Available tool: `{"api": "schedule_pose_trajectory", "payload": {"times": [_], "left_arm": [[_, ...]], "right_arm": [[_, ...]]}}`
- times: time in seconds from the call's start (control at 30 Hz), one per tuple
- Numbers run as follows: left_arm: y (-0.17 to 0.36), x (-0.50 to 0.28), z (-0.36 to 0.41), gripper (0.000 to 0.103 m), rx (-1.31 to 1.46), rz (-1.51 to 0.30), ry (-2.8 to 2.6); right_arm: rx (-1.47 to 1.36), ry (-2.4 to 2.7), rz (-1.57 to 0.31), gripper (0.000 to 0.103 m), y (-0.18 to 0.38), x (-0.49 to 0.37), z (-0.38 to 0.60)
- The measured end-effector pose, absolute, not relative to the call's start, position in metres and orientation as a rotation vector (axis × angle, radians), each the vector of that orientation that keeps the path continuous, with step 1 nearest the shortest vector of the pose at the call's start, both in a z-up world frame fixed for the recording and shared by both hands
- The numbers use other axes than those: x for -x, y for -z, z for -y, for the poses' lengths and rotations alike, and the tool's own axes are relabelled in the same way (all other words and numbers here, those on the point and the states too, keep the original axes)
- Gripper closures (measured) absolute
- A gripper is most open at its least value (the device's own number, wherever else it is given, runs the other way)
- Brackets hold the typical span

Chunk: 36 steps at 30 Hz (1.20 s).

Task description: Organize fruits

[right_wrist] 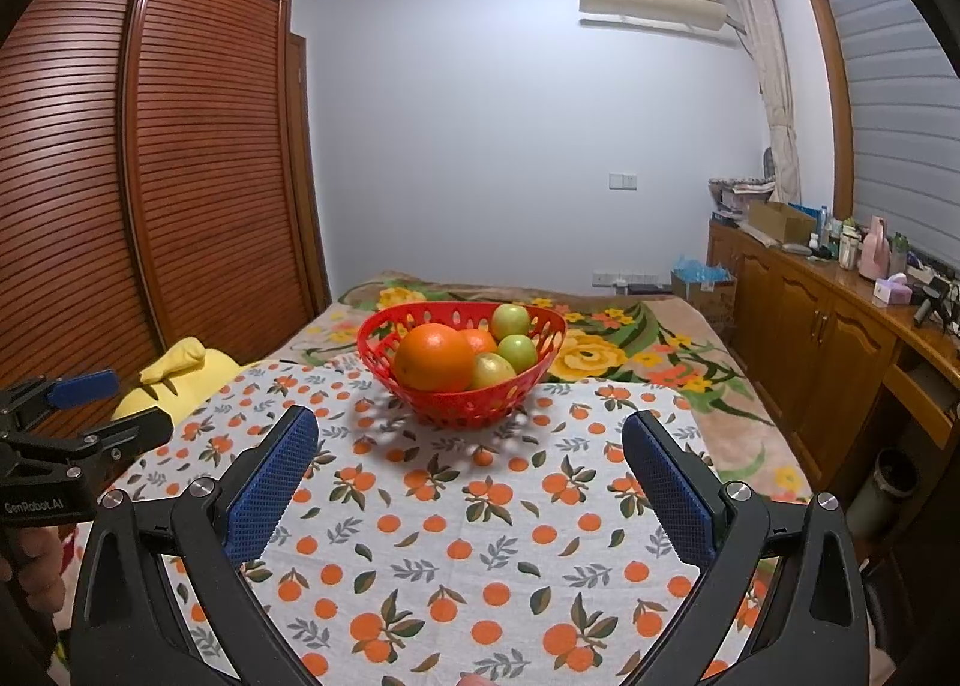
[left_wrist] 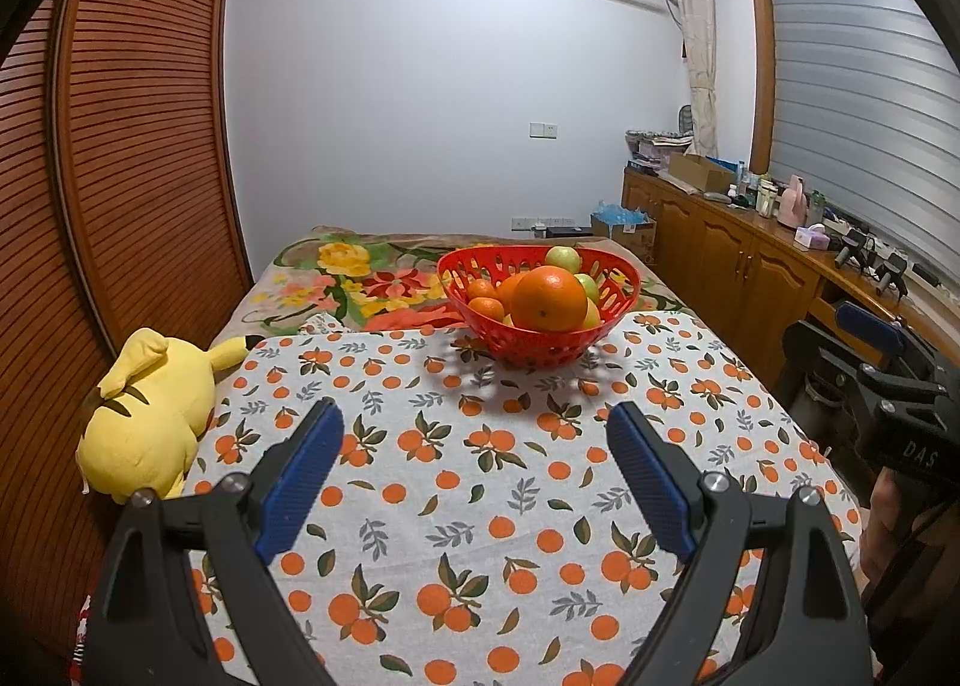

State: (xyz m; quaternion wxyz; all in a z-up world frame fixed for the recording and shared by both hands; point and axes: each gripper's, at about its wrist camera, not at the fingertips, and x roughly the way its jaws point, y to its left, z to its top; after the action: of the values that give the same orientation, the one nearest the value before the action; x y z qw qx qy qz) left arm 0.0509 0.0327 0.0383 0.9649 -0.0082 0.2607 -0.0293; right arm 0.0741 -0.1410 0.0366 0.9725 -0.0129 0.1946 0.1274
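Observation:
A red slotted basket [left_wrist: 576,272] [right_wrist: 543,368] stands at the far end of the orange-print cloth [left_wrist: 456,482] [right_wrist: 480,512]. It holds a big orange [left_wrist: 549,299] [right_wrist: 433,357], small tangerines [left_wrist: 486,309] and green apples [left_wrist: 564,258] [right_wrist: 510,320]. My left gripper [left_wrist: 474,419] hovers open over the cloth, short of the basket, nothing between its blue pads. My right gripper [right_wrist: 471,425] is open too and empty, also short of the basket. Each gripper shows at the edge of the other's view: right gripper [left_wrist: 876,350], left gripper [right_wrist: 78,392].
A yellow plush toy [left_wrist: 147,416] [right_wrist: 180,374] lies at the cloth's left edge. A floral blanket [left_wrist: 360,278] covers the bed beyond. A slatted wooden wardrobe [left_wrist: 120,146] stands left; a wooden cabinet [left_wrist: 738,260] with clutter runs along the right.

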Motion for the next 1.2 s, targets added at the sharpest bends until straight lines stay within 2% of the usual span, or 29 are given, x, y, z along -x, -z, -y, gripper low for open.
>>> {"api": "schedule_pose_trajectory", "payload": {"times": [1.2], "left_arm": [[-0.0462, -0.0478, -0.0301, 0.013, 0.009, -0.515, 0.070]], "right_arm": [[0.027, -0.257, -0.391, 0.000, -0.0377, -0.0722, 0.1407]]}}
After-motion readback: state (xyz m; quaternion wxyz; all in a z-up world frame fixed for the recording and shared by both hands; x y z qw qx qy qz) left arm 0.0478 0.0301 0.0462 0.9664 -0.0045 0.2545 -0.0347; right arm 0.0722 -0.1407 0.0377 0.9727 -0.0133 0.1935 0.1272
